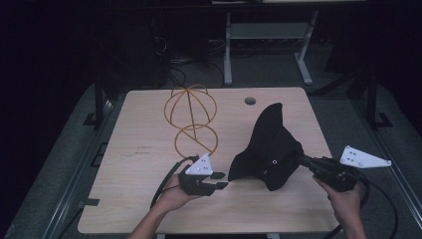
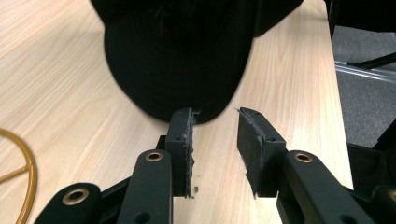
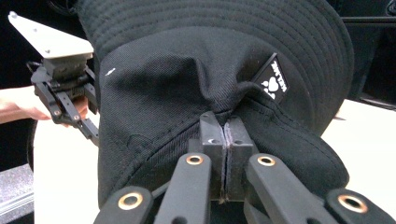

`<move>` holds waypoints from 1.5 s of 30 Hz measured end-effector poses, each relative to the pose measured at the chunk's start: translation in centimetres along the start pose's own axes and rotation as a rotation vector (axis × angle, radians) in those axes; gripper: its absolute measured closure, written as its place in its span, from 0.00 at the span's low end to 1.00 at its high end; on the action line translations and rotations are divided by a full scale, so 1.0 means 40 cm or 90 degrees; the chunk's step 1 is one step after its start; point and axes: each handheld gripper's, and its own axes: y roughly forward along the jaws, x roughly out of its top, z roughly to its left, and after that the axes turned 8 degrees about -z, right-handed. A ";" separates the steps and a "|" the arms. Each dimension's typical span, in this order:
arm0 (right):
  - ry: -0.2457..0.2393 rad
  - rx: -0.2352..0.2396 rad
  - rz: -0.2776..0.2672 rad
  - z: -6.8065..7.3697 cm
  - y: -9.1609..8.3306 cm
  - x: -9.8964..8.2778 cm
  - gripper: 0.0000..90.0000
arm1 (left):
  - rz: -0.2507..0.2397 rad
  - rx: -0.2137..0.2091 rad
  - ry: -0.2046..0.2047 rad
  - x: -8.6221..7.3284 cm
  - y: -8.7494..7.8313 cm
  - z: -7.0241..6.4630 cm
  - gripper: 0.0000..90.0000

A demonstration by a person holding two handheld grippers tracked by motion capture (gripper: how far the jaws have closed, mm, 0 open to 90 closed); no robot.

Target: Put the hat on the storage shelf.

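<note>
Field notes, places reckoned from the black hat [image 1: 268,149]. Left and behind it I see a gold wire frame [image 1: 191,119], thin hoops joined in loops, standing on the pale wood-grain table [image 1: 139,149]. My left gripper [image 1: 219,180] sits just left of the hat's brim; its jaws stand partly apart, nothing between them. The left gripper view shows the foam pads [image 2: 184,135] frayed along their edges, and the brim's rounded edge just past the tips, not pinched.

The hat itself: soft dark twill, a bucket shape with rows of stitching round the brim, hanging crumpled with one edge drooping to the table near the middle right. My right gripper [image 3: 225,128] is clamped on the hat's cloth, jaws pressed together with a fold bunched between them. The right gripper view gives me a small woven label [image 3: 273,77] sewn at the crown, white marks on black; from the high view I can't make that out
</note>
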 end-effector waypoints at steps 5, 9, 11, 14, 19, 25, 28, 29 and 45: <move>-0.007 -0.002 -0.002 0.000 0.001 0.020 0.99 | 0.002 0.007 0.000 -0.008 -0.013 0.002 0.72; -0.009 -0.007 -0.006 0.000 0.005 0.038 0.99 | 0.009 0.016 -0.002 -0.018 -0.028 0.004 0.69; -0.015 -0.006 -0.006 0.000 0.008 0.047 0.99 | 0.010 0.019 -0.007 -0.025 -0.036 0.005 0.68; -0.021 -0.006 -0.002 0.001 0.014 0.061 0.99 | 0.009 0.032 -0.012 -0.039 -0.056 0.007 0.67; -0.027 -0.011 -0.002 0.003 0.022 0.086 0.99 | 0.018 0.048 -0.018 -0.063 -0.079 0.008 0.66; -0.037 -0.011 -0.001 0.008 0.028 0.112 0.99 | 0.009 0.071 -0.036 -0.083 -0.109 0.013 0.60; -0.040 -0.015 -0.002 0.008 0.030 0.129 0.99 | 0.003 0.087 -0.046 -0.095 -0.129 0.017 0.58; -0.040 -0.015 -0.002 0.008 0.030 0.129 0.99 | 0.003 0.087 -0.046 -0.095 -0.129 0.017 0.57; -0.047 -0.008 0.009 0.017 0.047 0.199 0.99 | 0.010 0.124 -0.067 -0.131 -0.149 0.023 0.35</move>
